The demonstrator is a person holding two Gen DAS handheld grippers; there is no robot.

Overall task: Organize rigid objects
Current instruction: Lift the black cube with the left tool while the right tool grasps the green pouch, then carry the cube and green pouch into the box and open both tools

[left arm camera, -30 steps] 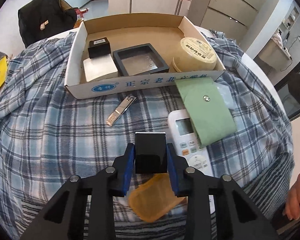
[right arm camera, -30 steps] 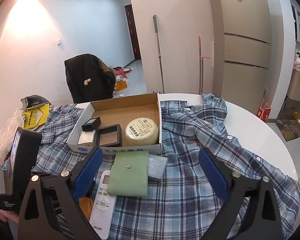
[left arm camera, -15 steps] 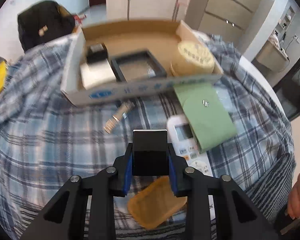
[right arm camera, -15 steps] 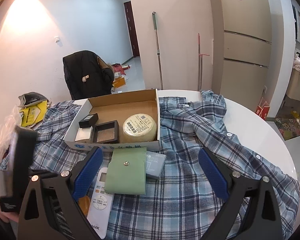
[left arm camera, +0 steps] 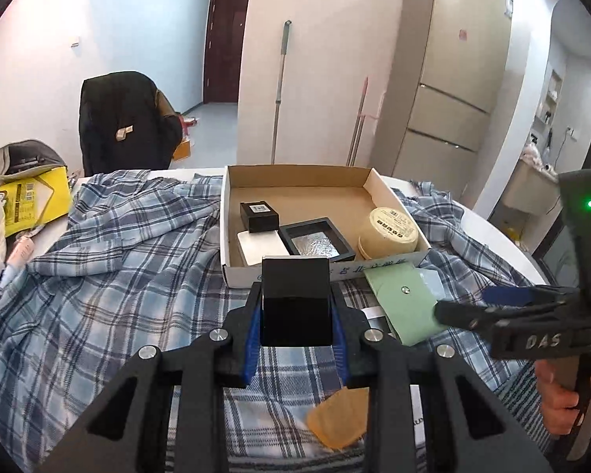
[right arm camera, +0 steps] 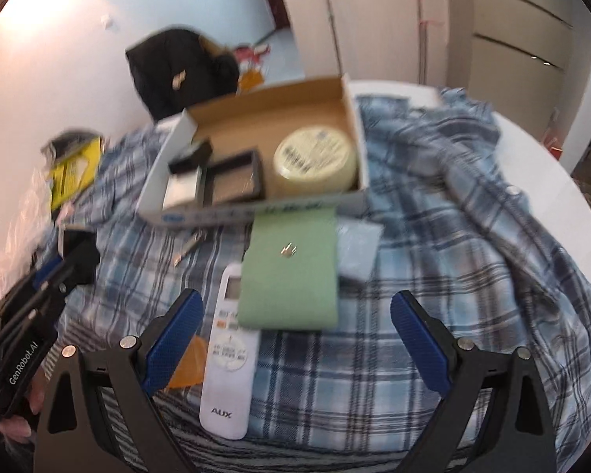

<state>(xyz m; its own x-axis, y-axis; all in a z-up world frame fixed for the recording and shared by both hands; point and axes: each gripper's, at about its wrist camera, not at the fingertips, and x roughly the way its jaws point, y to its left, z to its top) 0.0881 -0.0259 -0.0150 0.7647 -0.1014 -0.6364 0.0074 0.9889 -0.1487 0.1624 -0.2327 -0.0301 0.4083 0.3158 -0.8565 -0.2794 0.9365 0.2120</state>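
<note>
While carried: small black rigid cube box (left arm camera: 295, 301), clamped between the blue pads of the left gripper (left arm camera: 295, 315), just short of the open cardboard tray (left arm camera: 398, 201).
Handling: judged light, stiff, smooth-sided; best held by opposite flat faces, as is done.
Left pose: tilted moderately downward, raised off the plaid cloth (left arm camera: 118, 260).
Right gripper (right arm camera: 295, 331): jaws spread wide, nothing held, angled steeply down over the green flat pouch (right arm camera: 291, 272).
</note>
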